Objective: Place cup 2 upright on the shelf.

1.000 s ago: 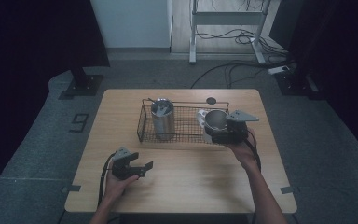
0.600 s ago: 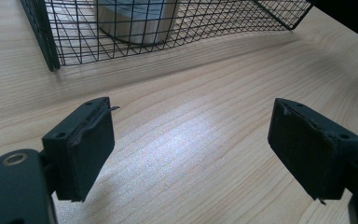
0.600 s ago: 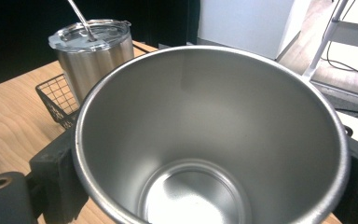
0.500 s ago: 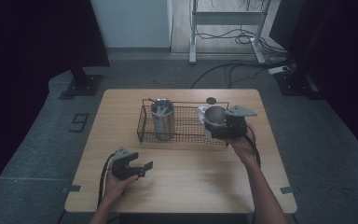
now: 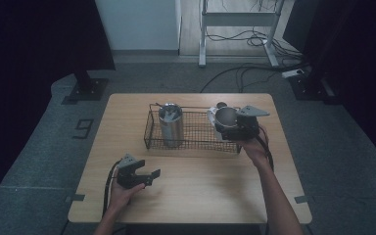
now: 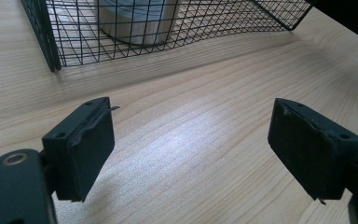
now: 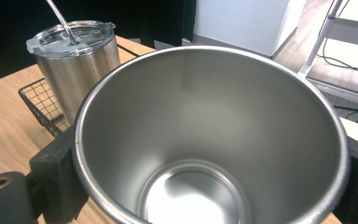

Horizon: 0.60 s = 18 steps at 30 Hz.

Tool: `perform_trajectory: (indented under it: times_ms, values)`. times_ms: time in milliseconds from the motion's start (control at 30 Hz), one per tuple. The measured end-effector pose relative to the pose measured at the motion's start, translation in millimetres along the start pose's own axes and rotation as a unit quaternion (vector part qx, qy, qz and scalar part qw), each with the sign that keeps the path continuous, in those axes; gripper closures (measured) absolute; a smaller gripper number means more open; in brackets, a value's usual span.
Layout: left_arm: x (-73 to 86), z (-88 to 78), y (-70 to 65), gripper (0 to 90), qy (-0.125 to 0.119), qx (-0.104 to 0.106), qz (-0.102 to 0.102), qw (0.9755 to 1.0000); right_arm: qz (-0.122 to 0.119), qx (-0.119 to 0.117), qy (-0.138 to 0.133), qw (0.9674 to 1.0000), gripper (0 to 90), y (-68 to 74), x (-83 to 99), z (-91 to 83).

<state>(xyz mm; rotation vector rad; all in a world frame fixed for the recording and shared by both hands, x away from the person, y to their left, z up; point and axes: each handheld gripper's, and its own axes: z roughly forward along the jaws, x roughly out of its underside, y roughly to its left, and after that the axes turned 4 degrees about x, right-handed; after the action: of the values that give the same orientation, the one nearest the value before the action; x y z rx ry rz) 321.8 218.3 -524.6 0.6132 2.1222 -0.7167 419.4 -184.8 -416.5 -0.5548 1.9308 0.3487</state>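
Right gripper (image 5: 226,128) pinches a bare steel cup (image 7: 214,140), no lettering; left gripper (image 6: 191,149) spread wide, a "9" (image 5: 83,129) on the floor.

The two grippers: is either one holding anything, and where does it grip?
The right gripper clamps an open steel cup across its outer wall. The left gripper is open, empty.

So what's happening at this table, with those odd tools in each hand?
A person sits at a wooden table with black tongs in each hand. The right tongs are clamped on an open, empty steel cup, at the right end of a wire basket. A lidded steel tumbler with a straw stands inside the basket toward its left. The left tongs rest open near the table's front, holding nothing.
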Motion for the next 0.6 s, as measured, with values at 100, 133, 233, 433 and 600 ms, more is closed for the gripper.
perform_trajectory:
  times_ms: [100, 133, 233, 433, 600]
  values:
    - [0.1, -0.3, 0.3, 15.0, 0.000, 0.000, 0.000, 1.0000, 0.000, 0.000, 0.001, 1.0000, 6.8, -1.4, -2.1, 3.3]
    - [0.1, -0.4, 0.4, 15.0, 0.000, 0.000, 0.000, 1.0000, 0.000, 0.000, 0.002, 1.0000, 6.8, -2.0, -2.8, 4.4]
    - [0.0, -0.9, 0.7, 15.0, -0.001, 0.000, 0.000, 1.0000, -0.001, 0.000, 0.003, 1.0000, 6.8, -3.2, -4.8, 7.6]
    - [0.0, -1.5, 1.0, 15.0, -0.001, 0.000, 0.000, 1.0000, 0.001, 0.000, 0.004, 1.0000, 6.8, -5.9, -4.5, 14.6]
    - [0.1, -1.9, 1.6, 15.0, -0.001, -0.001, -0.001, 1.0000, 0.004, 0.002, 0.012, 0.9999, 6.8, -8.5, -0.9, 22.5]
